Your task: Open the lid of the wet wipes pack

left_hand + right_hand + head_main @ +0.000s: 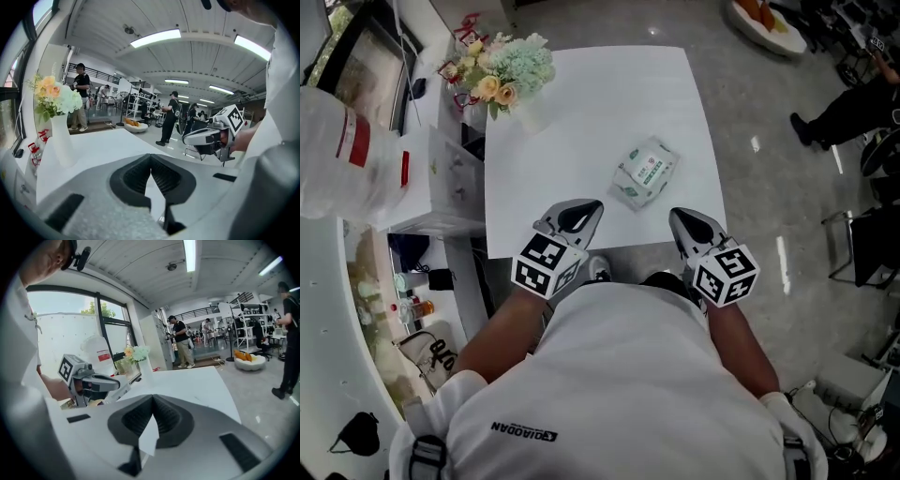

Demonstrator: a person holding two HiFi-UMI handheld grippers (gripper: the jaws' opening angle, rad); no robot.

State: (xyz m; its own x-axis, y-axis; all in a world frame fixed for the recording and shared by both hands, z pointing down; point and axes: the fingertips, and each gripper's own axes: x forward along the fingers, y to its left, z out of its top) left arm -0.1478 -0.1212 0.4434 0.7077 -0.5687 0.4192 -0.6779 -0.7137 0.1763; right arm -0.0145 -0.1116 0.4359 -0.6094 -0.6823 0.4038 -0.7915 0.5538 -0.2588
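Left claw (594, 207), right claw (675, 217), both closed, wipes pack (645, 172) ahead between them

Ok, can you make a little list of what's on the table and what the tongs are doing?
Table: white, square
Wipes pack: lies flat near the front edge, nothing touching it
Flowers: in a vase at the far left corner
Left tongs: shut, empty, at the front edge
Right tongs: shut, empty, at the front edge
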